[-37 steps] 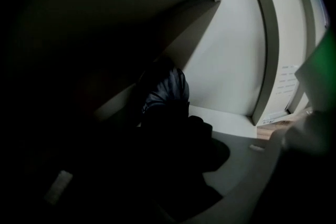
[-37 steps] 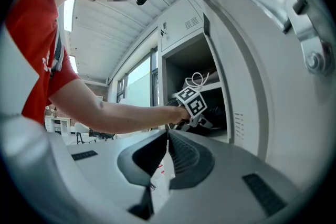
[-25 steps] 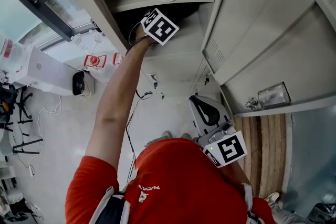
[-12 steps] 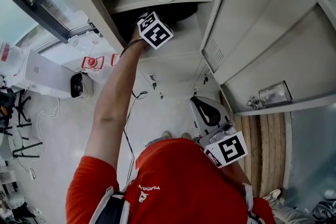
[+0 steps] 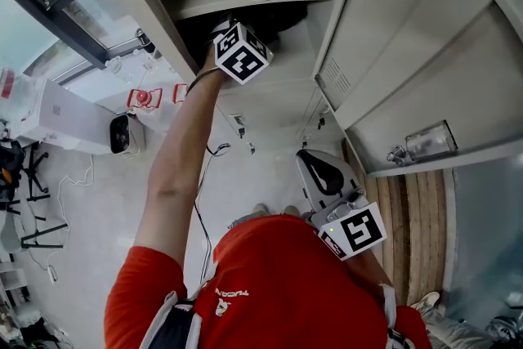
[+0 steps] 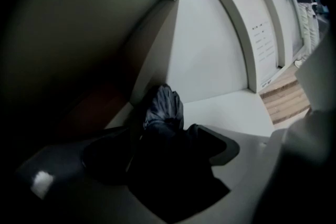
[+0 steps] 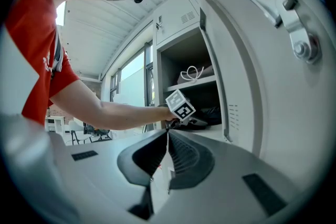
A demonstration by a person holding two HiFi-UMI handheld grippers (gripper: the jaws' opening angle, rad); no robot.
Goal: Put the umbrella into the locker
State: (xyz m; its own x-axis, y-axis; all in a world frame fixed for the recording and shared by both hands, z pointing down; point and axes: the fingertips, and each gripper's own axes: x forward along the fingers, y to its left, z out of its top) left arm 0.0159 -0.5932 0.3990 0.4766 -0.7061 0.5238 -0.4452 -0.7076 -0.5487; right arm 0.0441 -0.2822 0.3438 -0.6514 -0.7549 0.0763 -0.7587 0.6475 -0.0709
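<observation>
Left claw has just sprung wide inside the locker. Only its own view shows the dark umbrella lying released on the shelf. Right claw is closed and empty.

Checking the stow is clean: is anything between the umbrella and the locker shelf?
Nothing visible. The umbrella already lies on the locker shelf, between the jaws of the left gripper, which have just been opening.
</observation>
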